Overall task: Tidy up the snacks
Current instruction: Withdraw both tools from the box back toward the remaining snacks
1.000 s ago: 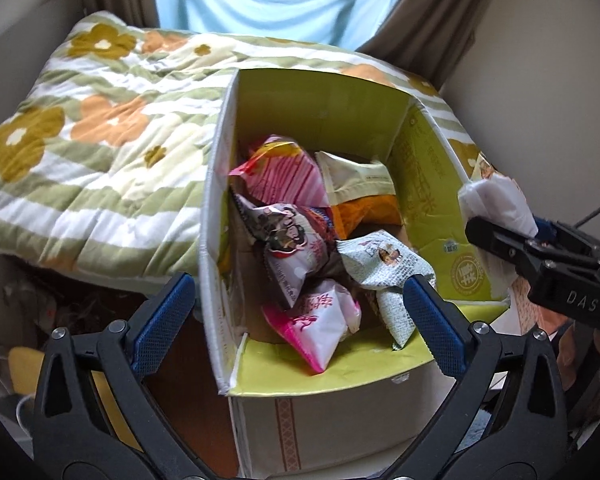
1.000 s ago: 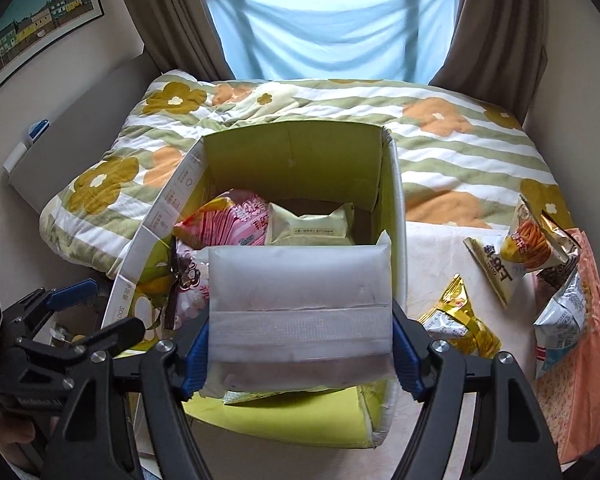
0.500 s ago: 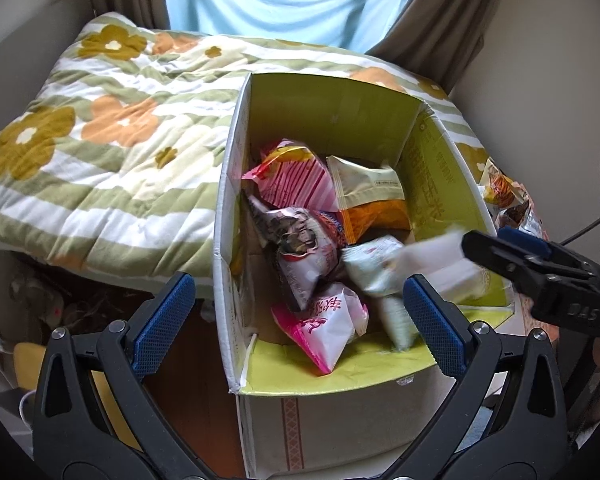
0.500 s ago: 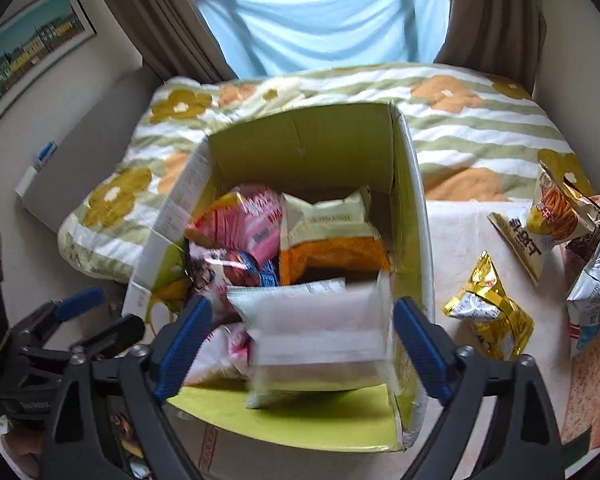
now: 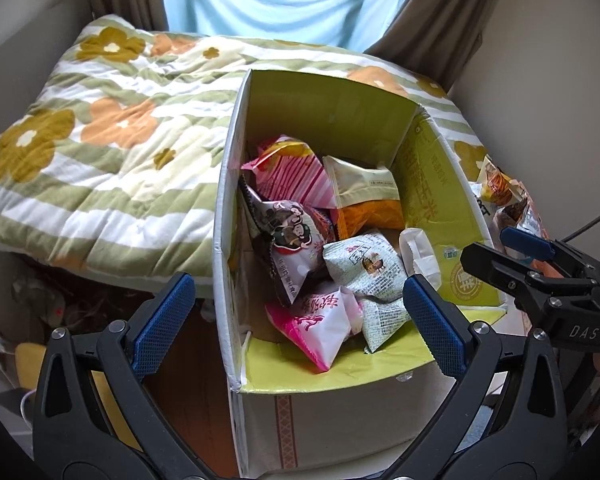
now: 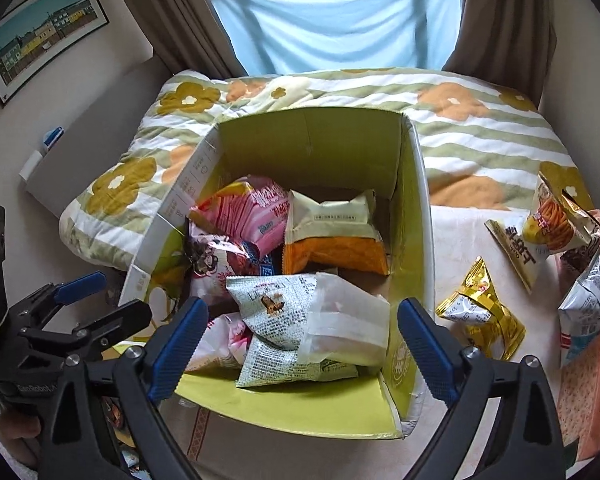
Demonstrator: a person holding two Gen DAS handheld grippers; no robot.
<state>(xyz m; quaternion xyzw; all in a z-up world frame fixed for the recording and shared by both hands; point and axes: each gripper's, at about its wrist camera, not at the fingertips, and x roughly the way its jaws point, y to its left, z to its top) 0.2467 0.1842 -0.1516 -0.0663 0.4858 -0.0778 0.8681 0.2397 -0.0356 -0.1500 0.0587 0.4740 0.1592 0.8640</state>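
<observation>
An open cardboard box (image 5: 328,116) (image 6: 312,148) with a yellow-green inside holds several snack packets. A white packet (image 6: 348,328) (image 5: 418,256) lies in its near right corner on a grey-printed packet (image 6: 272,304). My right gripper (image 6: 300,332) is open and empty above the box's near edge; it shows at the right of the left wrist view (image 5: 512,252). My left gripper (image 5: 296,320) is open and empty over the box's near left corner; it shows at the left of the right wrist view (image 6: 92,300). Loose snacks, among them a gold packet (image 6: 480,316), lie right of the box.
A flowered quilt (image 5: 100,140) (image 6: 480,128) lies behind and left of the box. More packets (image 6: 556,228) sit at the far right on a pale cloth (image 6: 460,240). Curtains and a blue cloth hang behind. A wall stands close on the right.
My right gripper opened and let go of the white packet, which dropped into the box's near right corner. The left gripper stayed open and barely moved.
</observation>
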